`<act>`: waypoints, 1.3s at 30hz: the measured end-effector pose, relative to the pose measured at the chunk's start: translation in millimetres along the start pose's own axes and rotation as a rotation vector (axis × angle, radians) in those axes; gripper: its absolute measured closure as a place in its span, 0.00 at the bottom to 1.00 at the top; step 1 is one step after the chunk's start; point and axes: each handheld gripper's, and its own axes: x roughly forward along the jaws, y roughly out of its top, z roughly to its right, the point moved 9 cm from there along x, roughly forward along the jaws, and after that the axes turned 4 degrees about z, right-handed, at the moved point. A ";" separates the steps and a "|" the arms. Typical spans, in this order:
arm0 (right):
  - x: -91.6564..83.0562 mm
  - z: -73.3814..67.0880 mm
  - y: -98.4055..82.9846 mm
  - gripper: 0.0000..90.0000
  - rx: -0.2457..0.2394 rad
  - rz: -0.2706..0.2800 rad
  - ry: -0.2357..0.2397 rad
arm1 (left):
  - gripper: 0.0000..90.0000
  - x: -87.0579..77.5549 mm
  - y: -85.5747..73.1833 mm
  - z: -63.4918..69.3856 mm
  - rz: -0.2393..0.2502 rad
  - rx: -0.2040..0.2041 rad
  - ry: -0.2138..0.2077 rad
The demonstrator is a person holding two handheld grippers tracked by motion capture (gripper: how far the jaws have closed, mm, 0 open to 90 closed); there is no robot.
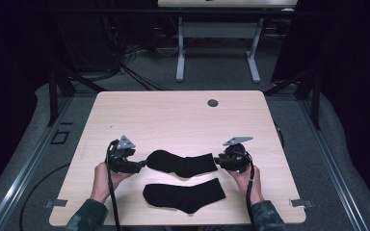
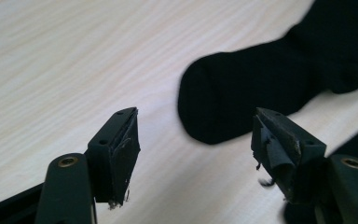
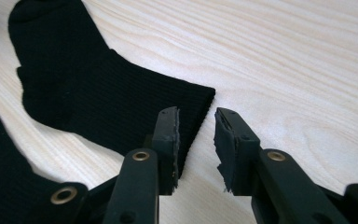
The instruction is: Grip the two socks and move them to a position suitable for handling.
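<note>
two black socks lie flat, side by side, low in the middle of the table (image 1: 183, 110). the upper sock (image 1: 183, 162) sits between the left tongs (image 1: 142, 165) and right tongs (image 1: 217, 160), both spread and empty. pairing them likely remains; the lower sock (image 1: 185, 194) lies untouched.

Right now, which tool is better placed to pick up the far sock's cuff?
Right. The right tool sits open at the far sock's cuff edge; the left tool faces its toe.

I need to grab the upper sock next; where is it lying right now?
In the high view the upper sock lies flat on the table between the left claw and right claw, just beyond the lower sock.
</note>
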 end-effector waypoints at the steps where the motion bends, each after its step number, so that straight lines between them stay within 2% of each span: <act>1: -2.2 -2.8 0.7 0.76 -0.011 0.001 0.002 | 0.34 0.9 1.4 -1.6 0.005 -0.013 0.002; 3: -2.3 -4.2 0.9 0.75 -0.017 0.002 0.002 | 0.33 8.0 3.1 -5.3 0.002 -0.034 0.029; 8: 3.5 -10.3 -1.1 0.75 -0.042 -0.022 0.007 | 0.30 26.0 3.7 -7.2 -0.011 -0.066 0.050; 13: 11.2 -14.8 -0.6 0.77 -0.061 -0.036 0.003 | 0.27 48.2 5.7 -3.0 -0.052 -0.034 0.067; 17: 17.0 -14.1 -2.8 0.80 -0.069 -0.067 0.005 | 0.25 59.2 7.0 -3.9 -0.070 -0.030 0.086; 20: 22.1 -14.4 -5.3 0.81 -0.084 -0.092 -0.007 | 0.23 68.2 1.5 -5.4 -0.120 -0.015 0.105; 24: 27.3 -14.6 -9.6 0.82 -0.115 -0.117 -0.012 | 0.23 71.3 -2.5 -5.3 -0.144 -0.007 0.114; 33: 29.0 -13.3 -12.3 0.84 -0.110 -0.123 -0.002 | 0.23 72.0 -7.5 -3.2 -0.167 0.004 0.112; 34: 28.0 -13.4 -13.2 0.84 -0.107 -0.137 0.002 | 0.23 72.0 -7.5 -3.2 -0.167 0.004 0.112; 36: 28.2 -12.9 -13.5 0.85 -0.105 -0.133 0.003 | 0.23 72.1 -7.1 -2.9 -0.168 0.011 0.122; 38: 29.7 -13.3 -13.1 0.85 -0.078 -0.107 0.009 | 0.24 71.9 -6.8 -2.1 -0.170 0.015 0.120; 39: 29.3 -11.3 -13.6 0.87 -0.086 -0.114 0.014 | 0.25 72.0 -6.8 -2.2 -0.169 0.013 0.122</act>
